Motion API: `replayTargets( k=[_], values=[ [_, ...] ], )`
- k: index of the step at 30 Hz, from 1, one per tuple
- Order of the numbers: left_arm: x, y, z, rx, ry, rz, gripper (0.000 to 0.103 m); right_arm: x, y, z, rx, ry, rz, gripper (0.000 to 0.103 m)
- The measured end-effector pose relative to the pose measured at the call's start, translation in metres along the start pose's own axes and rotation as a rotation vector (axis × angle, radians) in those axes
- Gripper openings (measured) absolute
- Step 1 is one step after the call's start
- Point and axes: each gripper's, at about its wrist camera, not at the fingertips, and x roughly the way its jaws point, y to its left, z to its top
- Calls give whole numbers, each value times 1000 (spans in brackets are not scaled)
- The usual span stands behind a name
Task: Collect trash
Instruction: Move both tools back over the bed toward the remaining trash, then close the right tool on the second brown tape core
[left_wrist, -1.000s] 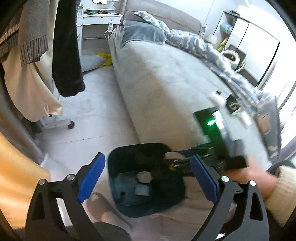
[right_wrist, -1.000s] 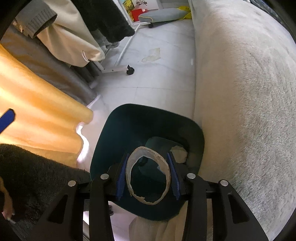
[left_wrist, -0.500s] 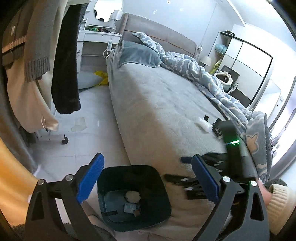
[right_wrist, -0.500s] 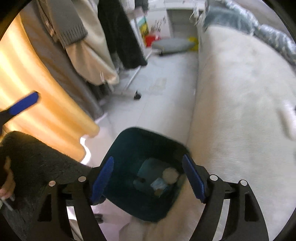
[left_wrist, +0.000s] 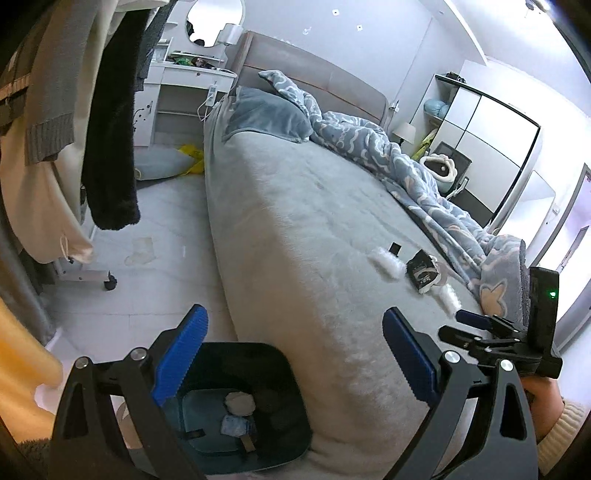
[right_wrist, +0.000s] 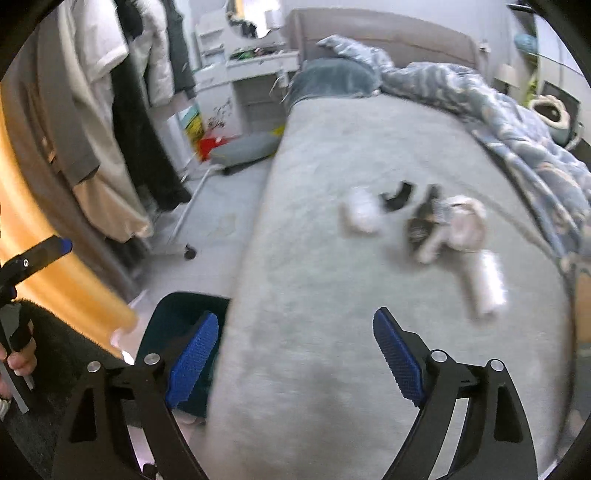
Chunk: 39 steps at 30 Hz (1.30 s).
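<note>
1. Bed (left_wrist: 314, 229), grey cover, blue patterned quilt (left_wrist: 424, 177) bunched along its far side.
2. Bin (left_wrist: 236, 410), dark teal, on the floor against the bed's corner; scraps lie inside.
3. Left gripper (left_wrist: 291, 363), jaws wide, nothing between them, above the bin.
4. Right gripper (right_wrist: 295, 360), jaws opening, empty, over the bed's edge.
5. Trash on the bed: white wad (left_wrist: 384, 258), black wrapper (left_wrist: 423, 275), white roll (right_wrist: 487, 284), close together near the quilt.
</note>
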Motion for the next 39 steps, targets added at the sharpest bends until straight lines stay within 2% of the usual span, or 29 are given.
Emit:
replayTargets(
  k=[3,8,10,12,15,16,18,23,27,31,33,36,39],
  values=[
    [11,-15,0,44,6,7,97,-2,-19,-2,-17,-32,-32,87],
    [44,-33,3,117,66,-4,97,-1,-63,-8,-26,-56,-87,87],
    [60,-41,9,137,59,-16,97,-4,-81,-3,18,-80,-82,87],
    [72,-48,15,150,52,-37,97,-5,-97,6,16,-112,-115,87],
    [91,-62,21,203,54,-29,96,3,-113,21,2,-109,-137,86],
    [97,-66,23,212,57,-33,96,6,-117,24,-9,-107,-142,84],
    [110,-74,29,218,64,-56,96,15,-128,34,-25,-96,-146,72],
    [142,-98,48,260,55,-84,96,24,-149,44,-13,-95,-128,56],
    [173,-119,65,249,56,-145,96,23,-151,52,-23,-107,-120,47],
    [199,-138,69,293,76,-147,92,35,-146,56,-77,-83,-120,41],
    [206,-142,69,302,90,-136,91,42,-146,57,-93,-66,-118,34],
    [212,-146,65,315,124,-117,90,47,-151,56,-84,-51,-109,25],
    [219,-149,65,288,164,-137,89,51,-159,52,-52,-34,-109,20]
  ],
)
